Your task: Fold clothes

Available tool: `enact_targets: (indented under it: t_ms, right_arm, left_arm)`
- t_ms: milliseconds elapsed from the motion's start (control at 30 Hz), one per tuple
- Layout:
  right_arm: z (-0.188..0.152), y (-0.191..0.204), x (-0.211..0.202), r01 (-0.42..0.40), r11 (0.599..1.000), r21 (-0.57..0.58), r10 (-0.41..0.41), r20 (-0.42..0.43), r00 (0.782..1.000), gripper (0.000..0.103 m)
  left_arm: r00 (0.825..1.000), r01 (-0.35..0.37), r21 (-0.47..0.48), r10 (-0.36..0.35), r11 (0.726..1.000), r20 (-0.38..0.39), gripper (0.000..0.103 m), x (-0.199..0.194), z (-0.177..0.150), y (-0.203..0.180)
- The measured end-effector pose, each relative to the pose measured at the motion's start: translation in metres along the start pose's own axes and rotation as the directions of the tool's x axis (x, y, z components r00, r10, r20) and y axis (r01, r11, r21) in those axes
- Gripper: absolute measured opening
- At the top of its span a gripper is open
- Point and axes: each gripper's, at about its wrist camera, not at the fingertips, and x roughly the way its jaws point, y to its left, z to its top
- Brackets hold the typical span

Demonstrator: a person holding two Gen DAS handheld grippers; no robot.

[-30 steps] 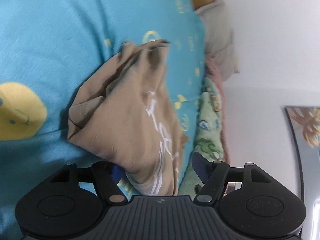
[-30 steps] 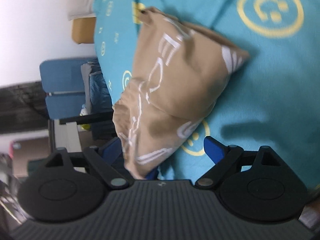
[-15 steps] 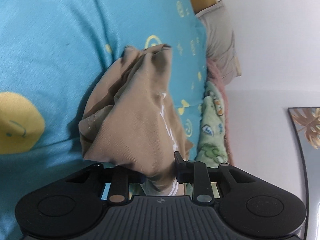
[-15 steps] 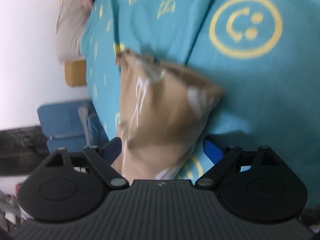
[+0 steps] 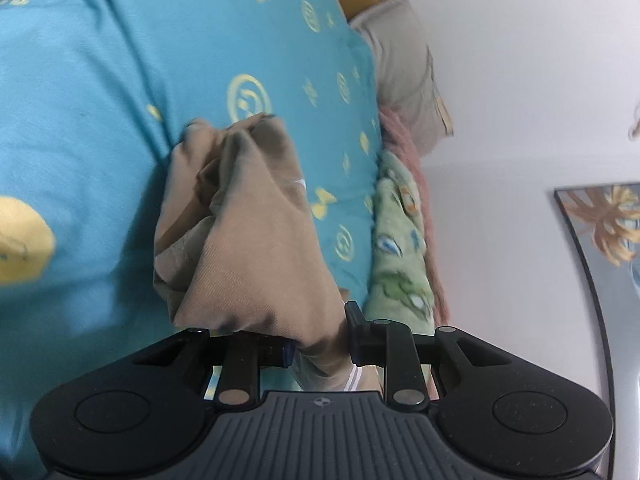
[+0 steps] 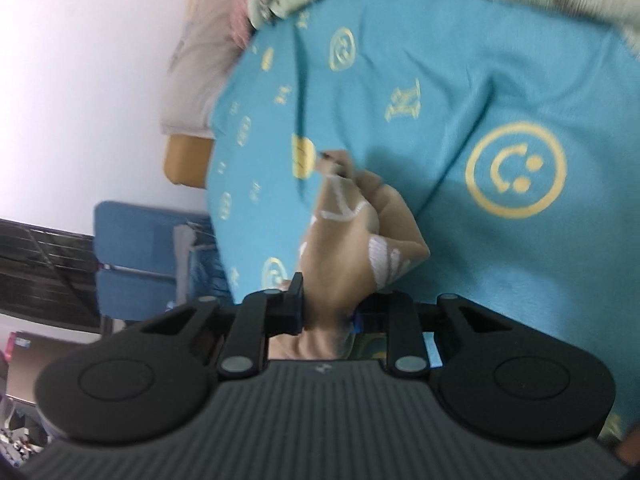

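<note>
A tan garment (image 5: 248,240) with white print is bunched up over the turquoise bedspread (image 5: 100,100). My left gripper (image 5: 320,340) is shut on its near end, and the cloth swells out ahead of the jaws in thick folds. In the right wrist view the same tan garment (image 6: 352,240) shows white lettering, and my right gripper (image 6: 328,312) is shut on another part of it. The cloth between the two grips hangs loosely above the turquoise bedspread (image 6: 500,100). The fingertips of both grippers are mostly buried in fabric.
A green patterned blanket (image 5: 396,248) and a pink fringe (image 5: 404,140) lie along the bed's edge beside a grey pillow (image 5: 404,76). A white wall (image 5: 520,80) and a framed picture (image 5: 600,224) are to the right. Blue chairs (image 6: 136,256) stand past the bed.
Both grippers have closed on the tan garment, the left first and then the right. The garment has been gathered and raised off the bedspread, and the right view has swung toward the bed's far end.
</note>
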Motion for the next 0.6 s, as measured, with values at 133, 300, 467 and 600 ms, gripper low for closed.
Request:
enact_targets:
  t_ms: [133,300,467,600]
  right_arm:
    - [0.012,0.013,-0.031,-0.012,0.999,-0.045,0.015,0.047,0.999,0.025]
    - [0.068,0.034,-0.083,0.014,0.999,-0.041,-0.008,0.144,0.99,0.025]
    - [0.161,0.062,-0.134,0.027,0.998,-0.064,-0.006,0.302,0.953,0.025]
    - [0.231,0.094,-0.186,0.03,0.986,-0.165,0.052,0.471,0.88,0.024]
  left_arm:
    - [0.996,-0.003,0.046,0.008,0.999,-0.087,0.026,0.006,-0.015,-0.055]
    - [0.98,-0.006,0.174,0.04,0.985,-0.192,0.026,0.06,-0.036,-0.149]
    - [0.957,0.077,0.261,0.002,0.962,-0.29,0.025,0.142,-0.068,-0.254]
    - [0.94,0.206,0.287,-0.109,0.935,-0.323,0.025,0.209,-0.102,-0.339]
